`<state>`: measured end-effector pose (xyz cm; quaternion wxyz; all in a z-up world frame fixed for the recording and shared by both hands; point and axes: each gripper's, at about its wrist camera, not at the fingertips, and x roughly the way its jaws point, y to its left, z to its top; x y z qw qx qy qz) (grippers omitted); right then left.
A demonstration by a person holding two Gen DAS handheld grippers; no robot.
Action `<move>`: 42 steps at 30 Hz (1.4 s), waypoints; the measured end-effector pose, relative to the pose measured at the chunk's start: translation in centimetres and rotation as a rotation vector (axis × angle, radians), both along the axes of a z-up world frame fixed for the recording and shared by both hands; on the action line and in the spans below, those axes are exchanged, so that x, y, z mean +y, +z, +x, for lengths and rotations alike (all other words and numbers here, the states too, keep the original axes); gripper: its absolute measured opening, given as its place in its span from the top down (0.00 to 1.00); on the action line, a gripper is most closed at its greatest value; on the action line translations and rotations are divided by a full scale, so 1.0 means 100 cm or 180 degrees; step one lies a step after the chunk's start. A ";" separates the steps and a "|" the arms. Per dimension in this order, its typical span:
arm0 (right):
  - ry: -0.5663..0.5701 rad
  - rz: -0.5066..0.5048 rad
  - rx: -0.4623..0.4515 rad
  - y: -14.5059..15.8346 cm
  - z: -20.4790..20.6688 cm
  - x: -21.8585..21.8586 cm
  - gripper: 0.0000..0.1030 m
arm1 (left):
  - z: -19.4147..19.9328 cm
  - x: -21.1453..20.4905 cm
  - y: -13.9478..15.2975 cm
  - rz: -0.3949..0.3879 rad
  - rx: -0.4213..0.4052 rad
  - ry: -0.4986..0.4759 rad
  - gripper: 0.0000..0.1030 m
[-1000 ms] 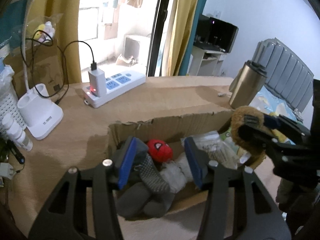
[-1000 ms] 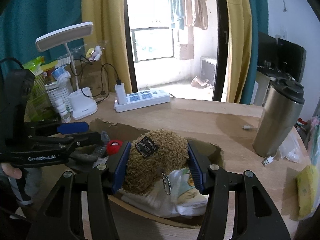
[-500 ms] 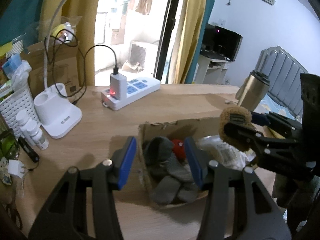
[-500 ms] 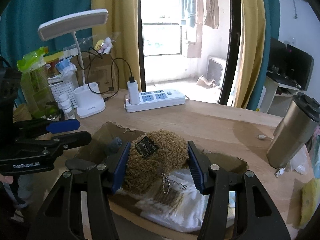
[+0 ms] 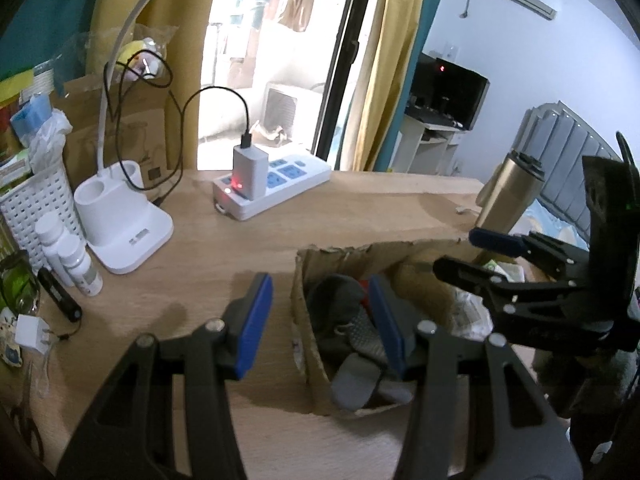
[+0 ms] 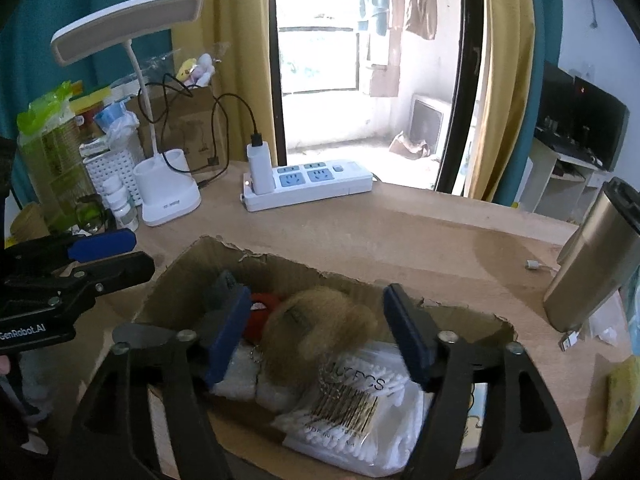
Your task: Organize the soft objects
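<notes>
Right gripper (image 6: 316,332) jaws opening over the box (image 6: 184,268); brown plush (image 6: 320,330) sits between them, blurred, pads clear of it, on the white bags. Left gripper (image 5: 320,320) apart, empty, straddling the box's left wall. Grey socks (image 5: 348,320) inside.

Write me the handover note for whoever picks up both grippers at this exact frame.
Right gripper: jaws opening, brown plush toy between them but free, lying in the cardboard box.
Left gripper: open, empty, over the box's left wall.
Also in the box: grey socks, red plush, bag of cotton swabs.
Done: plush dropped in. Left: withdraw the right gripper, check for stray soft items.
</notes>
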<state>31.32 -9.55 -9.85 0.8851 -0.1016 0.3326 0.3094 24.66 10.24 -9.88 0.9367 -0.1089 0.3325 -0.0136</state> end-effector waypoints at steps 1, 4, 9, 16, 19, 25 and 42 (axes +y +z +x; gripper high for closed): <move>-0.0001 0.0006 -0.0020 0.002 -0.002 -0.001 0.25 | -0.001 0.000 0.001 0.0000 -0.0007 -0.0001 0.49; -0.0006 0.0014 -0.0079 0.007 -0.007 -0.005 0.24 | -0.003 -0.002 0.003 0.0027 -0.0027 0.0006 0.49; -0.0039 0.0014 -0.0131 0.014 -0.017 -0.012 0.24 | -0.010 -0.008 0.007 0.0055 -0.0064 0.0002 0.49; -0.0100 0.0047 -0.0232 0.027 -0.037 -0.028 0.24 | -0.025 -0.019 0.019 0.0085 -0.0157 -0.0022 0.47; -0.0132 0.0071 -0.0276 0.032 -0.047 -0.037 0.24 | -0.033 -0.025 0.025 0.0088 -0.0200 -0.0047 0.17; -0.0201 0.0092 -0.0336 0.039 -0.067 -0.055 0.24 | -0.051 -0.037 0.036 0.0015 -0.0312 -0.0136 0.13; -0.0484 0.0218 -0.0553 0.067 -0.119 -0.106 0.24 | -0.091 -0.066 0.060 0.0257 -0.0482 -0.0101 0.13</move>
